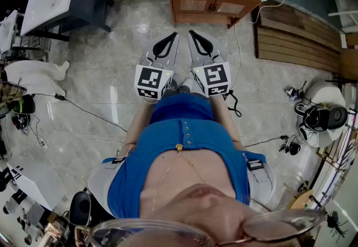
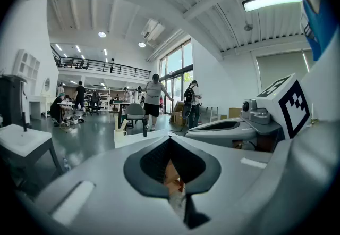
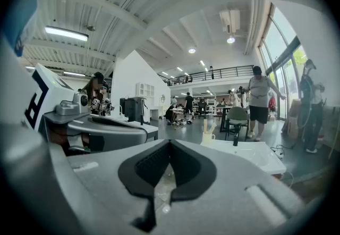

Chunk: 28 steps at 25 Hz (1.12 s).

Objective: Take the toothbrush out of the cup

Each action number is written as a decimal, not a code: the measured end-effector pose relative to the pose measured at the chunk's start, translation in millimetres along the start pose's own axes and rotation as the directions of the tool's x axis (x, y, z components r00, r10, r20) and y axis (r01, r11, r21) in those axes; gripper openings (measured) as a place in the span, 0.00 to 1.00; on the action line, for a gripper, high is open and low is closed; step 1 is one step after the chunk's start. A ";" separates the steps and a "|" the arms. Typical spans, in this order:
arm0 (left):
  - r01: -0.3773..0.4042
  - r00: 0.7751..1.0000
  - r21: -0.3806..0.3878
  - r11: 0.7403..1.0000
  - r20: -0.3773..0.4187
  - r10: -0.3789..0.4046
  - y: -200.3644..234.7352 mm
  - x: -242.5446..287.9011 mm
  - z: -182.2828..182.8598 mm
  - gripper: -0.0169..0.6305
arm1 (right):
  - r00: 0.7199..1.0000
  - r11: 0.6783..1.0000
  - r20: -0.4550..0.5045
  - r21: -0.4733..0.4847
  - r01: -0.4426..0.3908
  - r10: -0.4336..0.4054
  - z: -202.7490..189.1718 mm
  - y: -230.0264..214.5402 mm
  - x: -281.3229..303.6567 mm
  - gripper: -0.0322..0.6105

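A white cup (image 3: 207, 137) with a toothbrush (image 3: 206, 124) standing in it sits on the white top of a vanity (image 3: 260, 157) ahead of me. The left gripper view shows the same cup (image 2: 120, 133) small, beyond the jaws. My left gripper (image 1: 173, 36) and right gripper (image 1: 193, 34) are held side by side at waist height, pointing at the wooden vanity (image 1: 215, 8). Both are well short of the cup. The left gripper (image 2: 170, 141) and the right gripper (image 3: 170, 143) are each shut with nothing between the pads.
A dark bottle-like item (image 3: 236, 135) stands on the vanity top near the cup. A dark cabinet with a white sink (image 1: 56, 0) is at the left, wooden planks (image 1: 296, 39) at the right, cables (image 1: 84, 109) on the floor. People (image 2: 154, 95) and a chair (image 3: 237, 119) are farther back.
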<state>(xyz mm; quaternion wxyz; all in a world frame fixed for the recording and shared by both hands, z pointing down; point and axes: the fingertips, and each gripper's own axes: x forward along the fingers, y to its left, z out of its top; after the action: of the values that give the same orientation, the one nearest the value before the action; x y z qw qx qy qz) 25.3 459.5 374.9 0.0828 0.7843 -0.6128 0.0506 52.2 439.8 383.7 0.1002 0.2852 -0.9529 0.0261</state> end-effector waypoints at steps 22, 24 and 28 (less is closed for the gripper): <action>0.109 0.994 -0.027 0.994 0.012 -0.109 6.1 70.8 5.2 0.03 | 0.999 0.999 0.042 0.031 -0.022 0.020 2.4 -39.3 31.2 0.05; 0.124 0.992 -0.026 0.992 0.013 -0.123 14.8 84.7 9.2 0.03 | 0.999 0.999 0.041 0.032 -0.016 0.015 5.3 -47.4 44.3 0.05; 0.142 0.990 -0.026 0.990 0.026 -0.141 35.5 109.8 19.9 0.03 | 0.999 1.000 0.040 0.024 0.005 -0.006 14.2 -64.6 71.4 0.05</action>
<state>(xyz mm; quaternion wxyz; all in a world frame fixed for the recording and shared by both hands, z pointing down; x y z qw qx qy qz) 17.2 342.8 377.6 0.0897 0.8251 -0.5573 0.0264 26.8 345.8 384.0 0.0776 0.2894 -0.9536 0.0312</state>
